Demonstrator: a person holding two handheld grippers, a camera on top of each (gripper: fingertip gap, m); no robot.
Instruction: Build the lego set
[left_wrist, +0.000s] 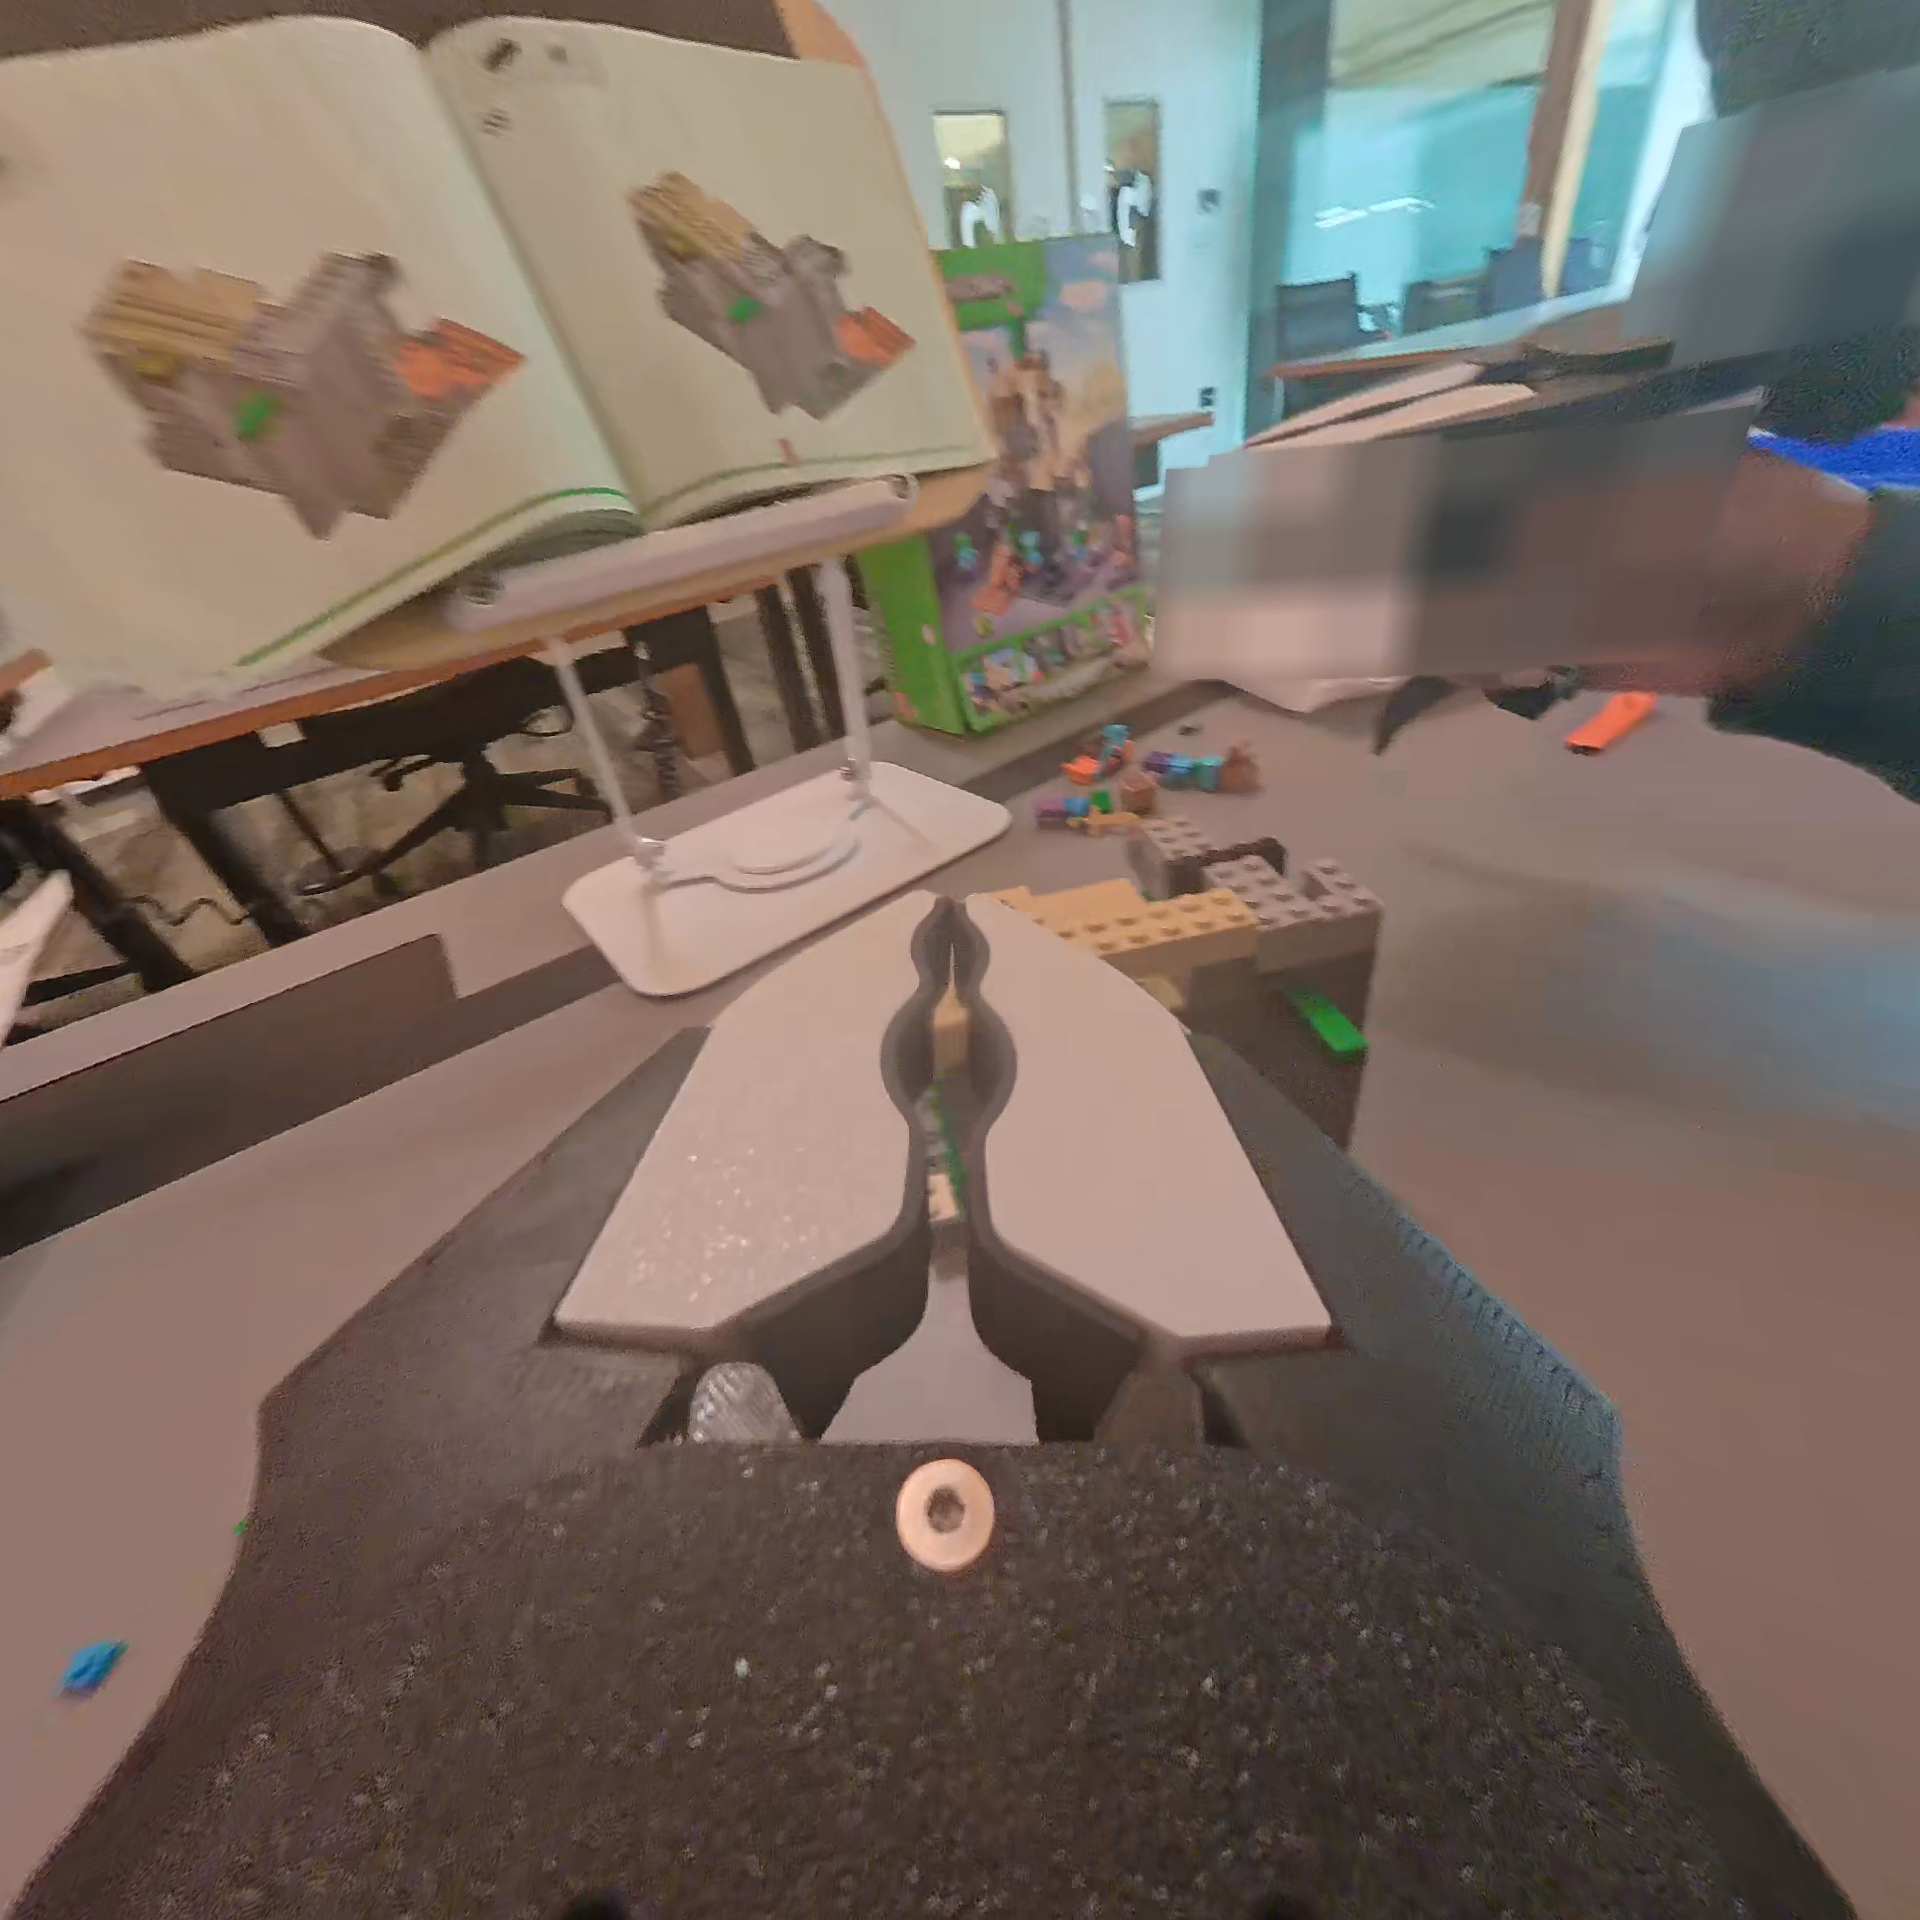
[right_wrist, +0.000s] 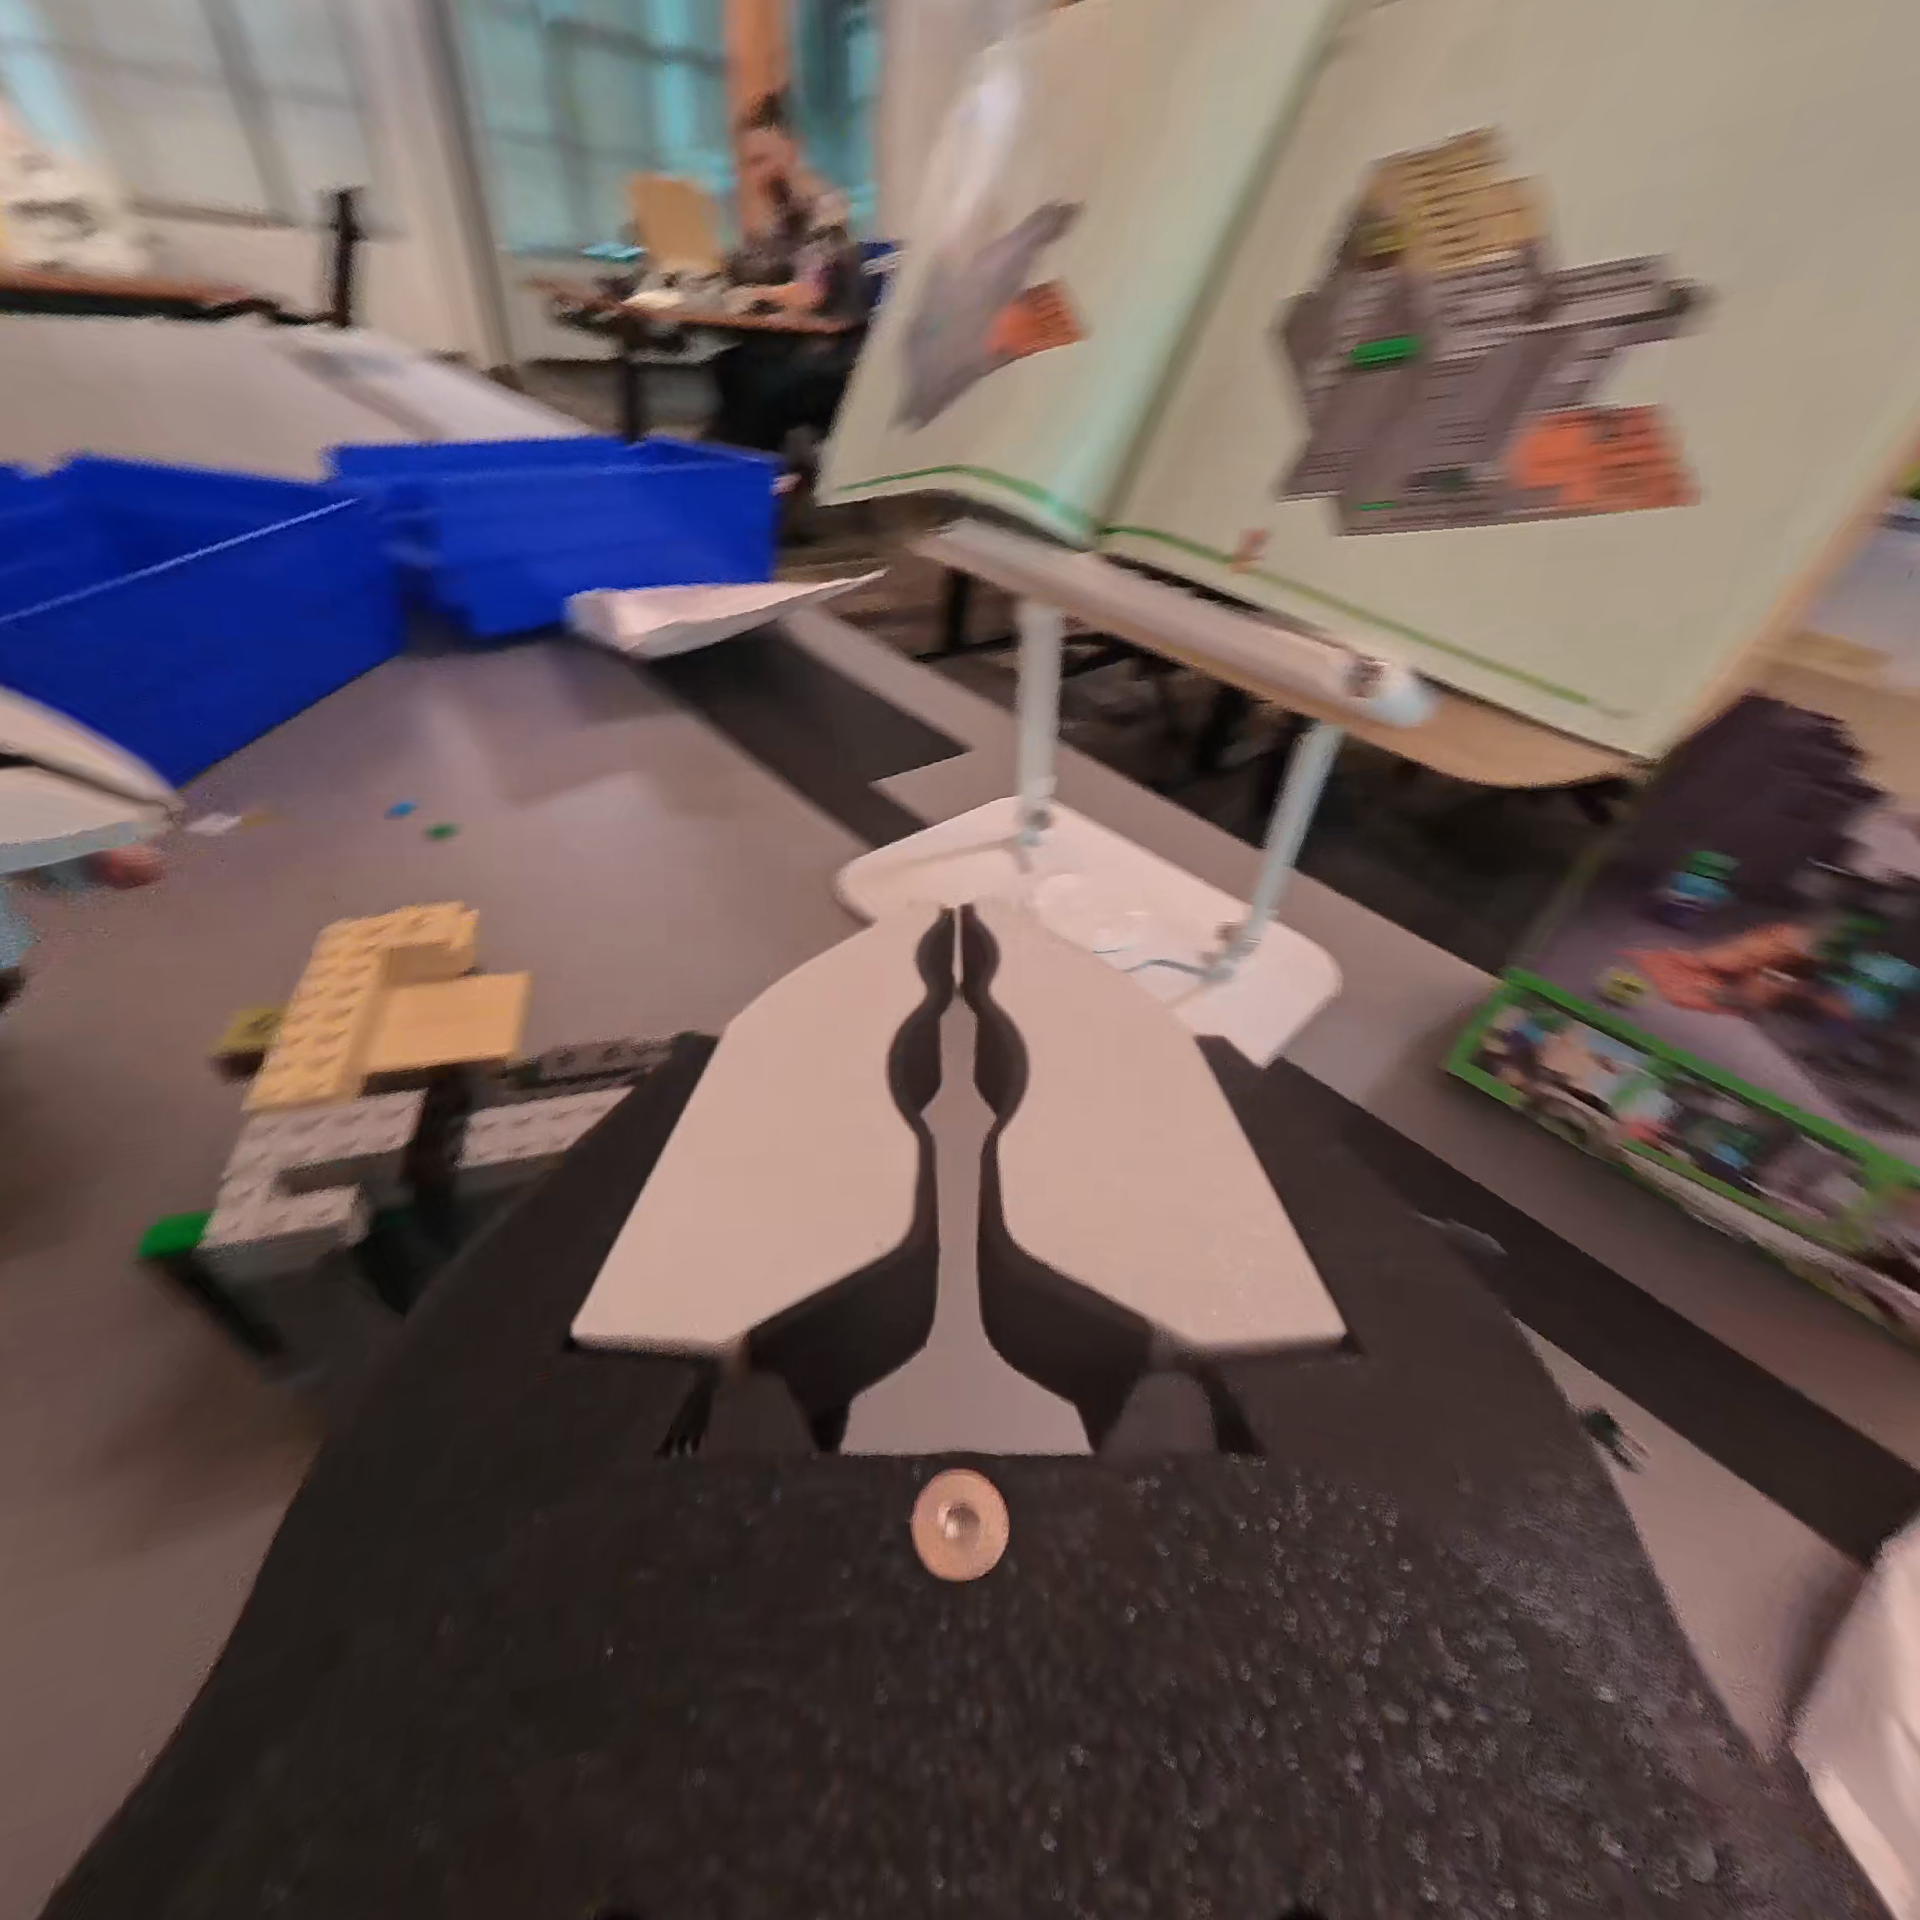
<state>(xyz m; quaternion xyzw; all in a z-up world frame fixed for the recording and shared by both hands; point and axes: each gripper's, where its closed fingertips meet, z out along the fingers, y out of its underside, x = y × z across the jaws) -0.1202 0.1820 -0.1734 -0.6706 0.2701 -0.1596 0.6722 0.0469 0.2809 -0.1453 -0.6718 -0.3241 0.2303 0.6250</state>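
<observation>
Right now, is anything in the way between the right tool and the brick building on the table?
Nothing visible is. The right tool, its fingers together, hangs above the grey table, and the tan and grey brick building sits just to its left with only bare table between. The white book stand is ahead, off to the other side.

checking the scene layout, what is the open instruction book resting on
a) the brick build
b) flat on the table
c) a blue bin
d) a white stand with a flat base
d: the open book sits raised on a white stand whose thin legs rise from a flat base on the table.
</observation>
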